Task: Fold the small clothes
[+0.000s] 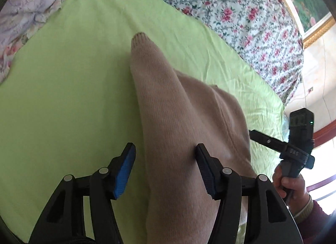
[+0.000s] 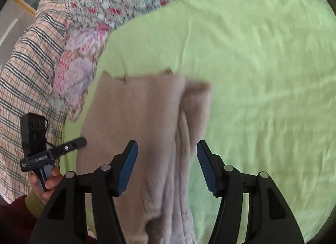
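A beige knitted garment (image 1: 189,118) lies on a lime-green sheet (image 1: 63,97) spread over a bed, with a pointed sleeve end reaching away toward the sheet's far side. The left gripper (image 1: 166,170) hangs above it with its jaws apart; the blue-padded fingers (image 1: 124,172) stand either side of the knit without pressing on it, and nothing is clamped. In the right wrist view the same garment (image 2: 134,122) shows as a flat panel with a softer, fuzzier fold along its right edge. The right gripper (image 2: 168,166) sits over that fold, jaws likewise spread — the pads clear of the cloth. Each view catches the other tool at its edge, held by a hand (image 1: 292,183) in a dark red sleeve. Beyond the sheet lie a rose-patterned bedcover (image 1: 241,13), a pale floral quilt (image 2: 77,71) and a plaid cloth (image 2: 27,76) — the right wrist view is somewhat blurred.
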`<act>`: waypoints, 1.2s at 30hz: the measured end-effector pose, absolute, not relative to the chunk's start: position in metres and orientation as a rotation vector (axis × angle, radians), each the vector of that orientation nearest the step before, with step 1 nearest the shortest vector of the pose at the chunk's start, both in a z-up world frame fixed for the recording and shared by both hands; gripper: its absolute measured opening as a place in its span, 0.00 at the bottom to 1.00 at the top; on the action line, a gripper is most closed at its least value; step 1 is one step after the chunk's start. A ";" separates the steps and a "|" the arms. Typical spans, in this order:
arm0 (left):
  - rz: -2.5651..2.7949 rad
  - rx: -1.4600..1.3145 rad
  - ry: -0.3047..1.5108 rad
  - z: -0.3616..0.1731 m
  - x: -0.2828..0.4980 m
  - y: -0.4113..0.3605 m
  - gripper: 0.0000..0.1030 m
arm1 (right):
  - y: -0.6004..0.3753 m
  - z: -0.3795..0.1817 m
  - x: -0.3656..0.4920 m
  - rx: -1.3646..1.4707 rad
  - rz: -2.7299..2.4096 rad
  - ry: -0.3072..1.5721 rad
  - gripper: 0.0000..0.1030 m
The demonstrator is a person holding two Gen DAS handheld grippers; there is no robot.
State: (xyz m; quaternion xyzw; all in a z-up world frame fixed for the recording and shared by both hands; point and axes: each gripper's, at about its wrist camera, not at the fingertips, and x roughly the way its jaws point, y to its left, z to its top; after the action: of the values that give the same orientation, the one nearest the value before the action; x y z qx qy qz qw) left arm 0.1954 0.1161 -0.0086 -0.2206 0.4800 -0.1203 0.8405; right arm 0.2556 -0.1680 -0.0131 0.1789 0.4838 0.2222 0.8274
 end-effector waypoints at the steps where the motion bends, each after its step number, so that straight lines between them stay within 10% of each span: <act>1: -0.244 -0.465 1.012 -0.008 0.204 0.115 0.58 | -0.162 -0.012 0.262 0.386 0.477 1.025 0.58; 3: -0.218 -0.454 1.012 -0.009 0.213 0.126 0.58 | -0.147 -0.016 0.275 0.388 0.471 1.051 0.47; 5: -0.196 -0.444 1.015 -0.009 0.225 0.122 0.58 | -0.140 -0.019 0.284 0.347 0.430 1.086 0.08; 10: -0.129 -0.382 1.051 -0.004 0.235 0.115 0.37 | -0.164 0.013 0.263 0.394 0.398 0.947 0.08; 21: -0.067 -0.179 1.087 -0.012 0.247 0.080 0.40 | -0.167 -0.035 0.272 0.352 0.280 1.072 0.09; 29: -0.118 -0.136 1.034 0.011 0.154 0.085 0.41 | -0.182 0.011 0.207 0.392 0.407 1.012 0.42; 36: -0.192 -0.048 1.056 -0.018 0.058 0.070 0.48 | -0.187 0.006 0.115 0.371 0.503 1.047 0.44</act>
State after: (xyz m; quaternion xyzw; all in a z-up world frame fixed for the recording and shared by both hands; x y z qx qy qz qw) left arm 0.0581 0.0704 -0.0183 -0.0227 0.5031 -0.0914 0.8591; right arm 0.1152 -0.1875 0.0056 0.1743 0.4915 0.2364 0.8199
